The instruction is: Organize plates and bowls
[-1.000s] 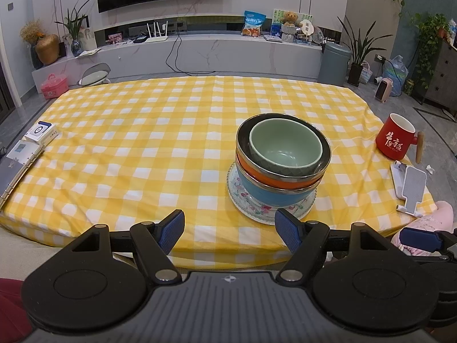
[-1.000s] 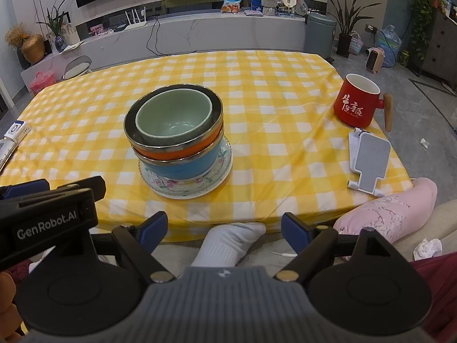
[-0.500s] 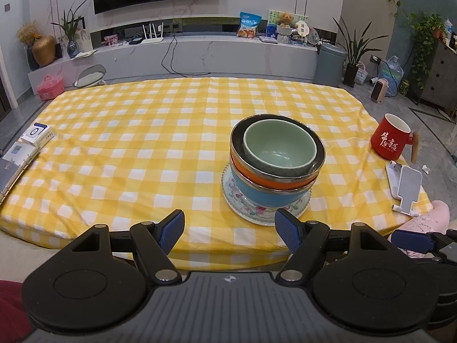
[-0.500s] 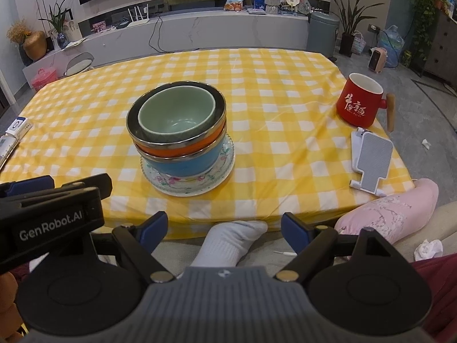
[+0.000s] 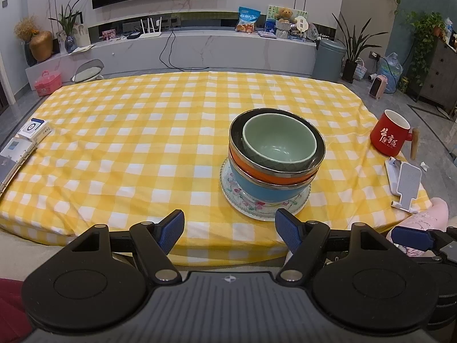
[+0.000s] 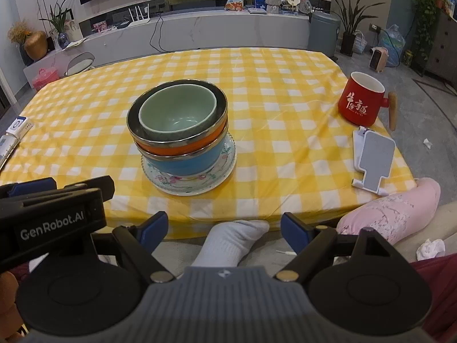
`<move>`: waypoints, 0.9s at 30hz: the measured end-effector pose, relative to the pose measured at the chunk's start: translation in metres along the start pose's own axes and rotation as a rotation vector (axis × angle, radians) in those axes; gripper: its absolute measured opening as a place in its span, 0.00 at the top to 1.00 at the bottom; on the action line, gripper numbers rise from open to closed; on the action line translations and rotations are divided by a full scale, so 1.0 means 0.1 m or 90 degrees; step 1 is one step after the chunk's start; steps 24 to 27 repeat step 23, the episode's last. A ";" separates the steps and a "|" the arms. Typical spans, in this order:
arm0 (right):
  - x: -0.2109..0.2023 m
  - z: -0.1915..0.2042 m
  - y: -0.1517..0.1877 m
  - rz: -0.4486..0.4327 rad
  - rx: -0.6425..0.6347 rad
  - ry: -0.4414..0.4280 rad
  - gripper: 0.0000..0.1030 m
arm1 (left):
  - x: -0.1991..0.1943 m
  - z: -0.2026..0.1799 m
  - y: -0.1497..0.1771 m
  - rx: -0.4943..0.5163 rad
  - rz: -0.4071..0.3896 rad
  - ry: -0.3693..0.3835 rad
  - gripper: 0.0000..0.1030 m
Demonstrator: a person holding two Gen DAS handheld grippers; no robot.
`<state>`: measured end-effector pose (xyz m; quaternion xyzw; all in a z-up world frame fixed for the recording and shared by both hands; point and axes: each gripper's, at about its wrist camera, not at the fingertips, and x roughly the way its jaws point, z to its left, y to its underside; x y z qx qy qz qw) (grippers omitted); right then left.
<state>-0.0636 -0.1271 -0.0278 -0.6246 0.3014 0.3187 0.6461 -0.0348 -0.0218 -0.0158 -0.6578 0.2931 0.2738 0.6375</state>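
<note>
Hovering unchanged, left gripper [image 5: 230,226] and right gripper [image 6: 223,227] both gape empty, bowl stack [image 5: 276,154] on its plate [image 5: 264,208] at one o'clock — organizing looks finished.

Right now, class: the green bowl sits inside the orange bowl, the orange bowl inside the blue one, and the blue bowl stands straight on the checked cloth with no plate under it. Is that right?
Not quite. The nesting is right: green bowl, orange bowl, blue bowl. But the blue bowl stands on a floral plate, not on the checked cloth. The right wrist view shows it.
</note>
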 end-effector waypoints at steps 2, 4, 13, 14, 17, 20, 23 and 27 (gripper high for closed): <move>0.00 0.00 0.00 -0.001 0.000 0.000 0.18 | 0.00 -0.01 0.00 0.001 0.000 0.000 0.17; 0.00 0.00 0.00 -0.001 0.000 0.001 0.18 | 0.00 -0.01 0.01 0.001 0.000 -0.001 0.17; -0.02 0.00 0.01 -0.015 -0.008 0.012 0.18 | 0.00 0.00 0.02 -0.004 0.003 -0.001 0.16; -0.02 0.00 0.01 -0.015 -0.008 0.012 0.18 | 0.00 0.00 0.02 -0.003 0.003 -0.002 0.16; -0.01 0.00 0.01 -0.014 -0.006 0.011 0.18 | 0.00 -0.01 0.02 -0.003 0.002 -0.001 0.16; -0.02 0.00 0.01 -0.016 -0.007 0.012 0.18 | -0.01 -0.01 0.02 -0.003 0.001 0.000 0.16; -0.01 0.00 0.02 -0.015 -0.004 0.009 0.18 | -0.01 -0.01 0.01 -0.003 0.002 -0.001 0.16; -0.01 0.00 0.02 -0.015 -0.004 0.009 0.18 | -0.01 -0.01 0.01 -0.003 0.002 -0.001 0.16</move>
